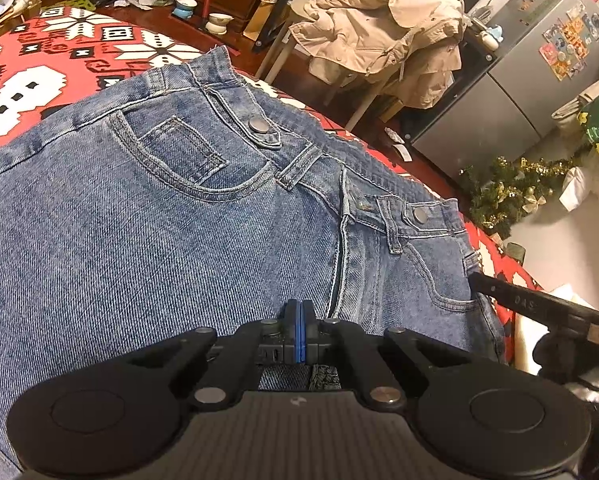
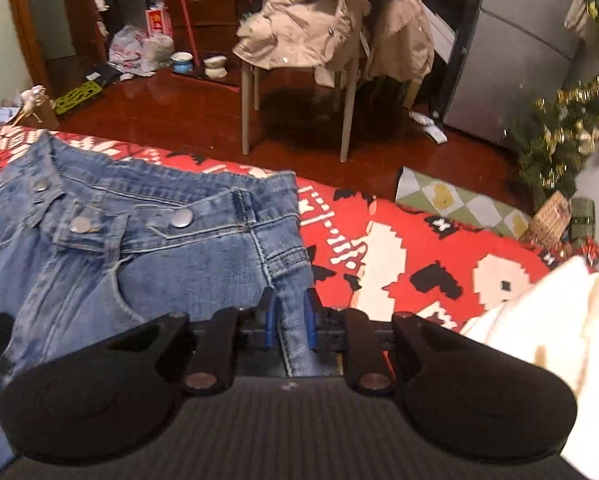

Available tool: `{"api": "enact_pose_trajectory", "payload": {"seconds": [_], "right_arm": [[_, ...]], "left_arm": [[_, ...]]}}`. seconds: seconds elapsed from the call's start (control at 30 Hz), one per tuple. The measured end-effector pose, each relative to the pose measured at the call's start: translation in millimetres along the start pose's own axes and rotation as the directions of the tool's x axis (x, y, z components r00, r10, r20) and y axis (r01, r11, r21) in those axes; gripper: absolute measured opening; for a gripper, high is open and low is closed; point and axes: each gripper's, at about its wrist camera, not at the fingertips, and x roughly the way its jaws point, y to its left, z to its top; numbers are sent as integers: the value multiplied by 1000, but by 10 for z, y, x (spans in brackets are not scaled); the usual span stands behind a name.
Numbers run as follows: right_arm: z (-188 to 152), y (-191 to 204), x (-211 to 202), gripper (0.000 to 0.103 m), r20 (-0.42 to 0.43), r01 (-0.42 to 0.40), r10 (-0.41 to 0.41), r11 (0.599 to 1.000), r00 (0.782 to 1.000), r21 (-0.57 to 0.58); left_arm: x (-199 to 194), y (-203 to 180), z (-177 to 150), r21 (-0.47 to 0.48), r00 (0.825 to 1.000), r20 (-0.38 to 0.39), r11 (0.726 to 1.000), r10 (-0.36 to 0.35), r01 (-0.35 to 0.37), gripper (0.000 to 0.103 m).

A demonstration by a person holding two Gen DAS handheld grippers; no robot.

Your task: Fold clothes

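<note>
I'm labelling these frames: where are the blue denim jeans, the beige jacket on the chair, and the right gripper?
Blue denim jeans (image 1: 147, 240): left wrist view, front panel.
Beige jacket (image 2: 331, 20): right wrist view, draped back.
Right gripper (image 2: 290, 320): right wrist view, between fingertips at the side seam.

- The left gripper (image 1: 299, 312) is matte black plastic, with blue pads lining its two short fingers.
- Its linkage arms are pinned with round silver screws, and two large disc-shaped housings flank a ribbed grey centre panel.
- The right gripper (image 2: 289, 312) has the same build: black arms, blue-edged fingers (image 2: 308, 316), silver pivot screws, ribbed grey body.
- A thin red wire shows beside its right linkage arm.
</note>
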Motion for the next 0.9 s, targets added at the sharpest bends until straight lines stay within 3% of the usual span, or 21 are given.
{"api": "enact_pose_trajectory", "payload": {"seconds": [0.17,0.3,0.4,0.53,0.67,0.77,0.9], "right_arm": [[21,-141,-11,14,0,16,-16,997,1000,72],[83,126,-276,3,31,-64,63,998,998,30],[130,326,-474,3,51,-122,122,993,991,-3],[334,1020,-610,5,51,-283,288,955,956,-89],[541,1781,-578,5,20,-417,431,882,902,-220],[631,2300,-473,5,-14,-481,501,822,865,-306],[758,2743,-257,5,-35,-506,532,780,846,-368]], "left_arm": [[-49,108,51,-63,999,-11,997,-49,49,3],[-325,302,161,-124,996,81,991,-34,44,3],[-506,615,268,-227,988,152,974,15,21,3],[-629,1098,344,-376,979,184,926,90,-14,3],[-713,1446,355,-460,968,192,886,161,-56,3],[-710,1606,342,-500,963,174,861,207,-95,3],[-723,1669,317,-527,961,178,845,212,-89,3]]}}
